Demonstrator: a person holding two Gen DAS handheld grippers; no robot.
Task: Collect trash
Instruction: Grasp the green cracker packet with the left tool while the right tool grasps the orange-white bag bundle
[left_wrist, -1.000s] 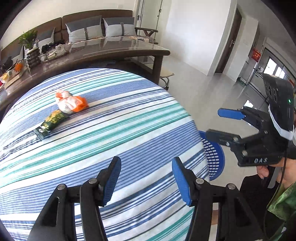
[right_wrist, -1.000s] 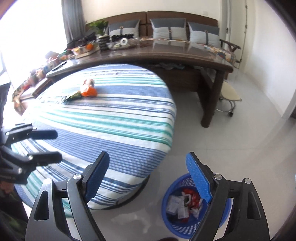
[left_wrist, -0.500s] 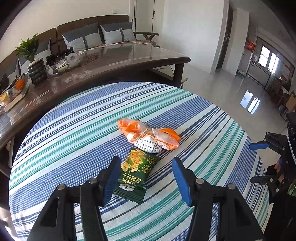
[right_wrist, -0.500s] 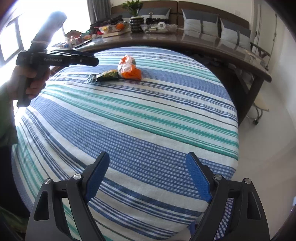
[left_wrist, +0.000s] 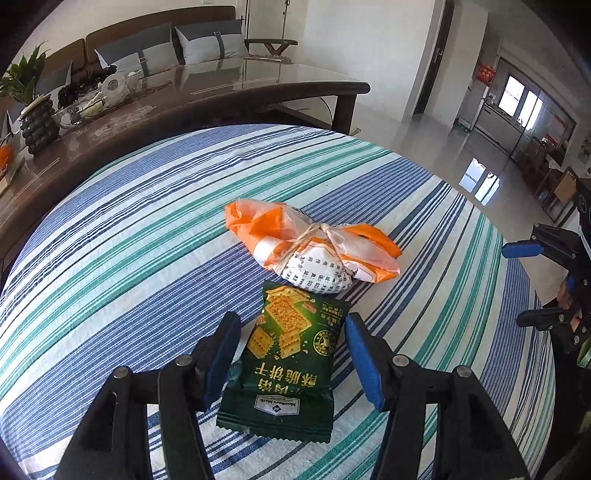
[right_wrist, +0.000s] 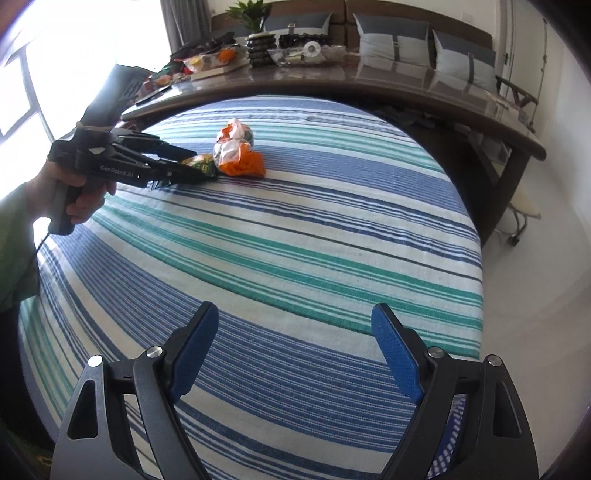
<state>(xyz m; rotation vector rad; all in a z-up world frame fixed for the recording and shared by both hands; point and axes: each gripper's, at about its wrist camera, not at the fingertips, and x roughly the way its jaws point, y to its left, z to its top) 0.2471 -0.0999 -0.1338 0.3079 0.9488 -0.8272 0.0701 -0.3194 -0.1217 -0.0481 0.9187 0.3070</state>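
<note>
Left gripper (left_wrist: 291, 354), lower centre of frame, jaws opening astride green cracker packet (left_wrist: 291, 354), pads not pressing it. Right gripper (right_wrist: 295, 354) spread wide over striped tablecloth (right_wrist: 314, 240), nothing between. Orange tied bag (left_wrist: 314, 247) touching packet's far end.

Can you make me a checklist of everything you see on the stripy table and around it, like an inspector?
Surface: round table under a striped cloth.
Job's things: green cracker packet lying flat; tied orange bag just beyond it.
Clutter: nothing seen on the cloth.
Grippers: left claw astride the packet, jaws opening, pads clear of it; right claw open and empty over bare cloth.
Cables: dark cord below the left handle.
Surroundings: long dark table with a plant; cushioned sofa.
</note>
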